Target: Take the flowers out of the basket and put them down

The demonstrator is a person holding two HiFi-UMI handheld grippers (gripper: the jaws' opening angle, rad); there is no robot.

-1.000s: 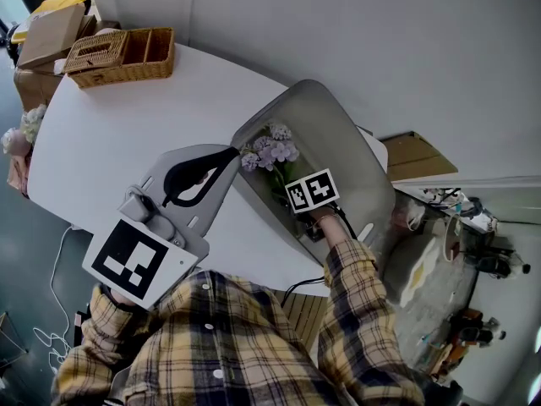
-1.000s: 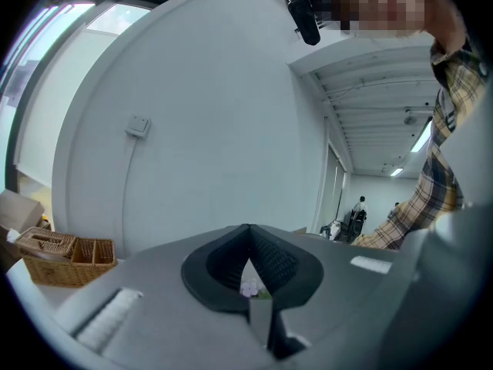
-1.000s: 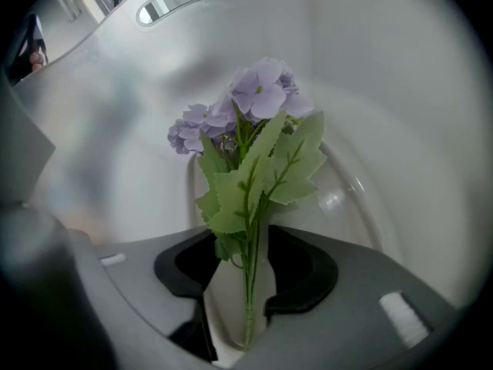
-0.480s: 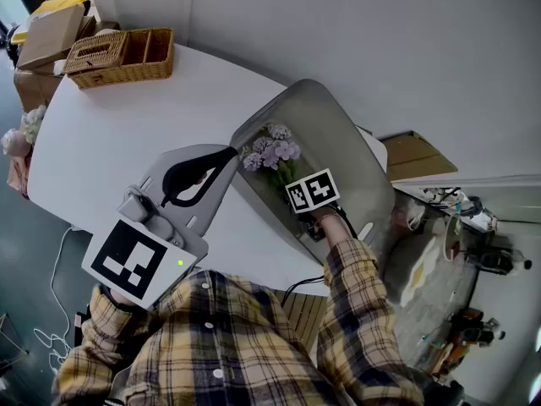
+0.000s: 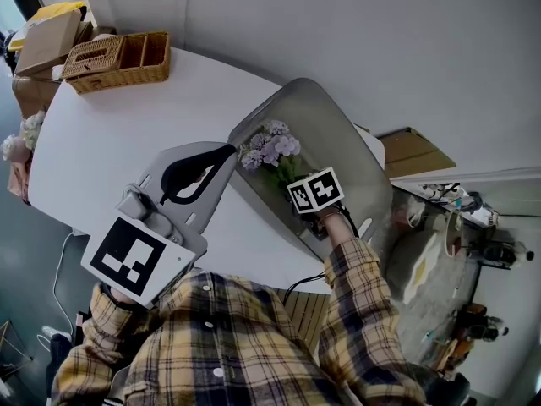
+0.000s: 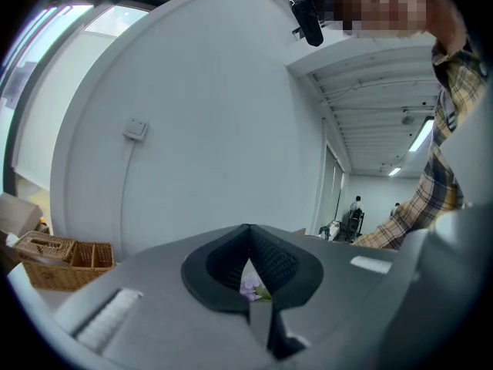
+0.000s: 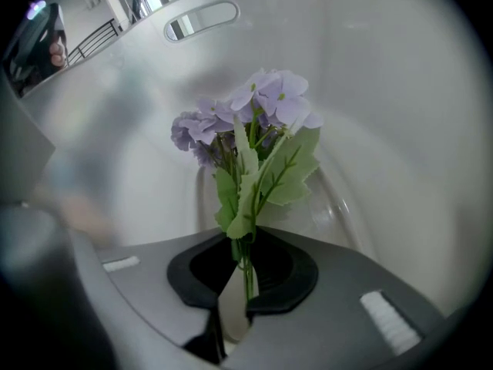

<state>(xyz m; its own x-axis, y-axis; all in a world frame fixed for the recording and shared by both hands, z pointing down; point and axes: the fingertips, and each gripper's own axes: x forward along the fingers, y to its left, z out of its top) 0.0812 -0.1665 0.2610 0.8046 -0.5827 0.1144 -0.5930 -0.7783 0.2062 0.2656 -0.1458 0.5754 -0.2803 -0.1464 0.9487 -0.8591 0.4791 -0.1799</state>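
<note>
Thin green stems of soft purple flowers point(image 7: 262, 106) are pinched by the right hand-held gripper point(image 7: 246, 247), jaws just closing; the left hand-held gripper point(image 6: 248, 236) is shut

Lab-like workroom — white table point(image 5: 127, 134), cardboard boxes point(image 5: 51, 39), floor cables point(image 5: 57, 269), ceiling strip lights point(image 6: 421, 134).

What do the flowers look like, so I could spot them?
On the white table sits a large grey basket. Inside it are the flowers: a small bunch of lilac blooms with green leaves, stems pinched by the right gripper, whose jaws have just been closing. Unlike the pale bunch past the table's left edge, they are purple.
</note>
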